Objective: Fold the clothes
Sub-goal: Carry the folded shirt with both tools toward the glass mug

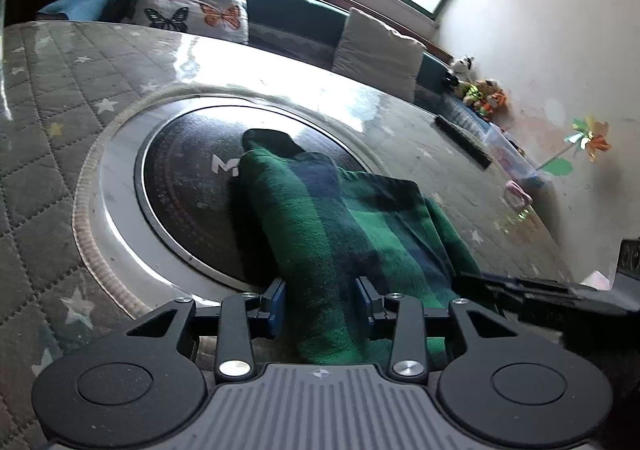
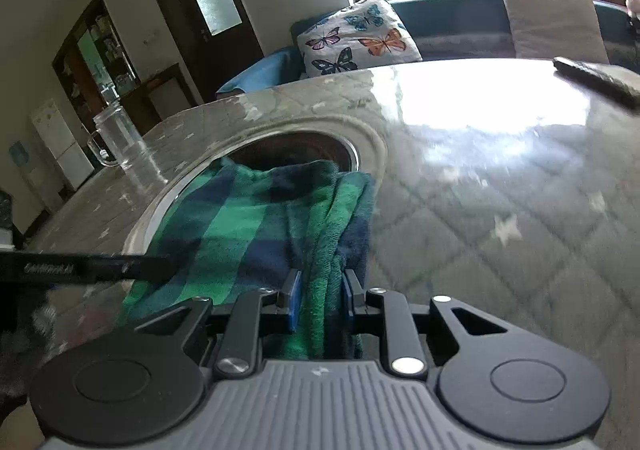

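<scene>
Your left gripper (image 1: 322,300) pinches near edge of green plaid cloth (image 1: 332,209); right gripper (image 2: 320,300) clamps bunched edge. Cloth's length runs away from you, over round hotplate (image 1: 192,185).

Folded cloth (image 1: 344,209) on the bench (image 1: 48,177), lying partly over the round inset plate (image 1: 188,185) at its middle, glass mug (image 2: 120,141) near the left edge, remote (image 2: 596,79) toward the far right edge, cushions (image 2: 360,35) behind the far edge
</scene>
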